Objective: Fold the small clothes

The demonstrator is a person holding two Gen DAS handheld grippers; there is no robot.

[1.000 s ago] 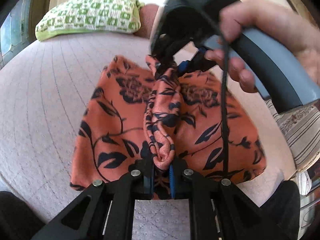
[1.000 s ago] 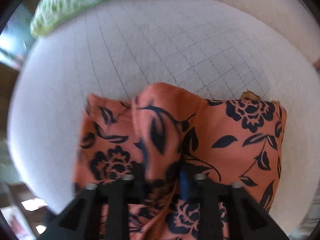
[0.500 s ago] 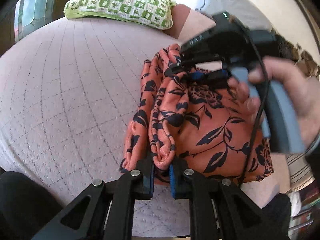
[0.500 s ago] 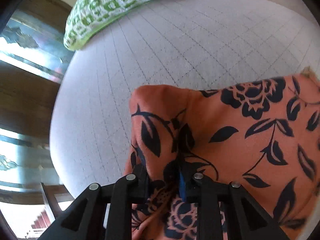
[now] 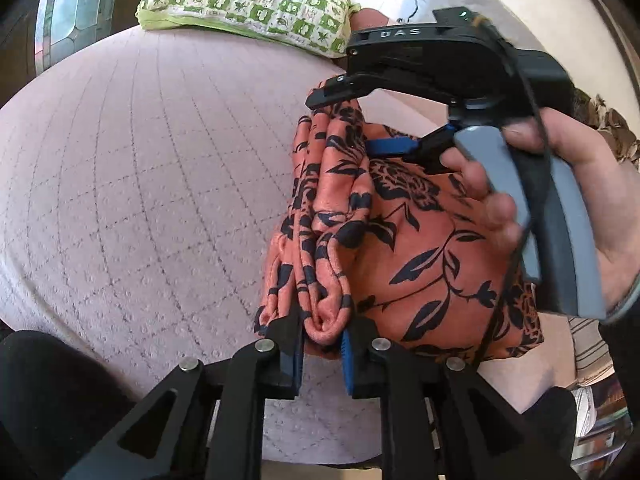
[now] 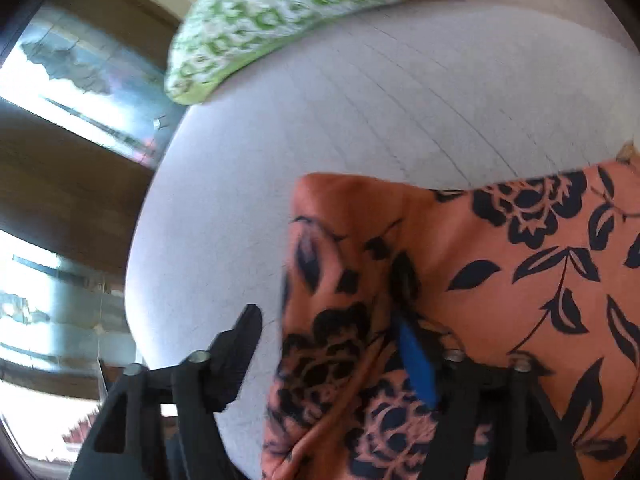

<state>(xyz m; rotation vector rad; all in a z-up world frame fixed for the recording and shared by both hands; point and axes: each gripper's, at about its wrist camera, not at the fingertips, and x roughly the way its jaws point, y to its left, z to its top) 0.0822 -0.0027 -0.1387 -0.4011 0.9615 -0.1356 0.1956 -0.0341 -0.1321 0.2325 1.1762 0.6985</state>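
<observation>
The orange flowered garment [image 5: 416, 248] lies half-folded on the quilted bed [image 5: 140, 168], near the green pillow [image 5: 248, 0]. Risk: the bunched edge may spring open if released unevenly, since the right gripper [image 6: 332, 344] has its fingers spread apart. The left gripper [image 5: 322, 336] is clamped on the garment's near edge. The right hand [image 5: 568, 200] holds its handle level above the cloth.
</observation>
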